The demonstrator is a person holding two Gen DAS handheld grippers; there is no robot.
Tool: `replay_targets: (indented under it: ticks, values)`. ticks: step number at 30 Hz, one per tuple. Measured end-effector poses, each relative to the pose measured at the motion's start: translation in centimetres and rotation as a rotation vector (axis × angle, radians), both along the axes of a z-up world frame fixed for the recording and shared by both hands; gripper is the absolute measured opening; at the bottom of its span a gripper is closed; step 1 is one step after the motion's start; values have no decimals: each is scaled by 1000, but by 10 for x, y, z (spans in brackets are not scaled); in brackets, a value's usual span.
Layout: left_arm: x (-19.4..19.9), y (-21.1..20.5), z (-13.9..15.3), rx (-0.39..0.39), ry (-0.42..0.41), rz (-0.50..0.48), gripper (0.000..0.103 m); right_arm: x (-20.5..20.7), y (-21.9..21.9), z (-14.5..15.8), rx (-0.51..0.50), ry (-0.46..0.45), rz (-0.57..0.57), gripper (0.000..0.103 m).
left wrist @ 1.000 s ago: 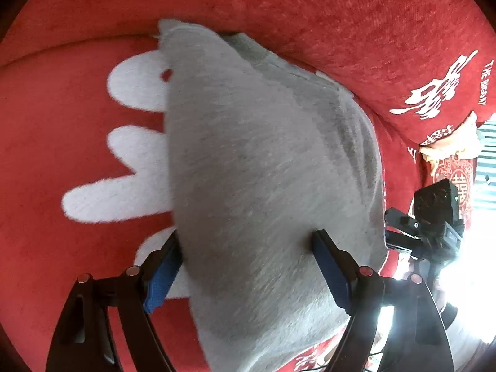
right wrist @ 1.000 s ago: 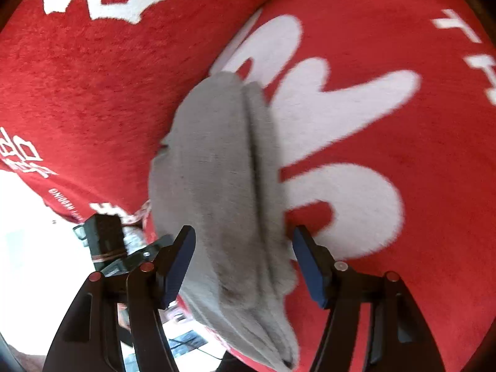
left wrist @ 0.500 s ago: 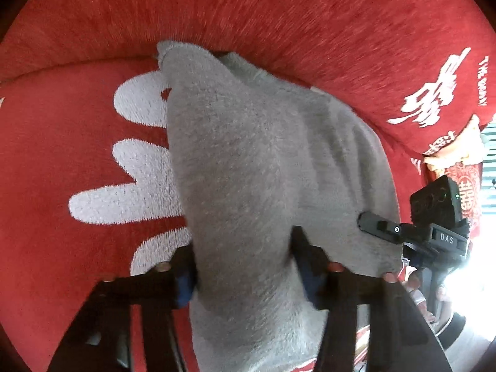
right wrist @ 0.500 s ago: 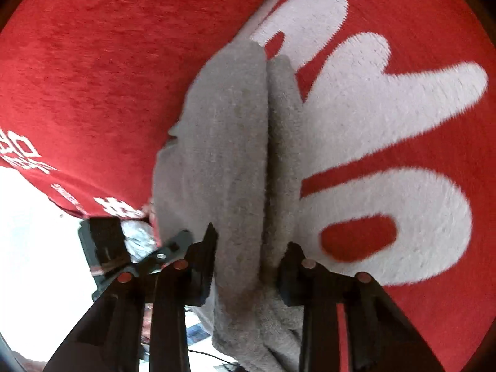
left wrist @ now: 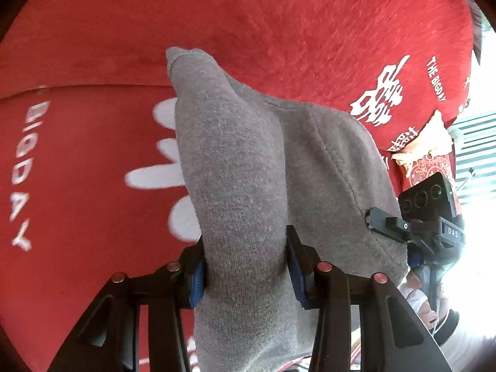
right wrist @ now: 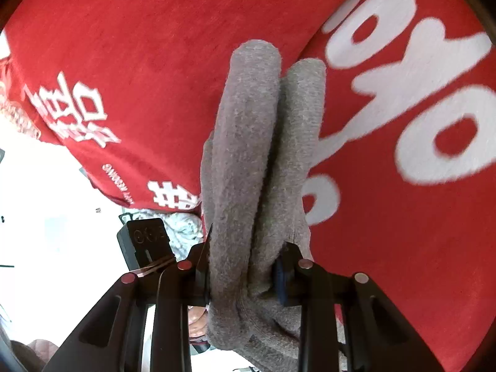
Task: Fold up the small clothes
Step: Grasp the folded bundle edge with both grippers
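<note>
Two claws each pinch one edge of a grey garment (left wrist: 248, 161), raised above a red blanket (left wrist: 279, 24) with white lettering. The left claw (left wrist: 245, 266) has just closed on a thick bunch of cloth; the right claw (right wrist: 241, 266) has closed on two doubled layers. This looks like the lift that starts a fold; next, both edges need carrying evenly across. Bright daylight washes out the room beyond the blanket.
</note>
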State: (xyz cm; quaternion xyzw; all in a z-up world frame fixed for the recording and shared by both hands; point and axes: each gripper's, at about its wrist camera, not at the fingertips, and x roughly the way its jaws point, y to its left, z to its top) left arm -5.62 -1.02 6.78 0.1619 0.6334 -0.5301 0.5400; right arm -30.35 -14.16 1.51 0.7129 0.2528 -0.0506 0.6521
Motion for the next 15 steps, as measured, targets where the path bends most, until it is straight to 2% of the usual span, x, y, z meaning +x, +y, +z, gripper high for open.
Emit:
replay_targets:
  ticks: [5,9,12,14,15]
  values:
    - [22,58,9,30,-63,12,45,26,48,0,8,3,44,33]
    - [38,99,-8,83,-111,37,45,55,82,-17,24,56,75,32]
    - [45,115,-26,141,-159,63,45,67,96,-33,8,170,100,35]
    - [57,132,-27,149,-153,84,45,64,97,-33,-16,266,98,38]
    - [62,140,-24,145,-151,101,45,59,95,-28,-46,334,106,48]
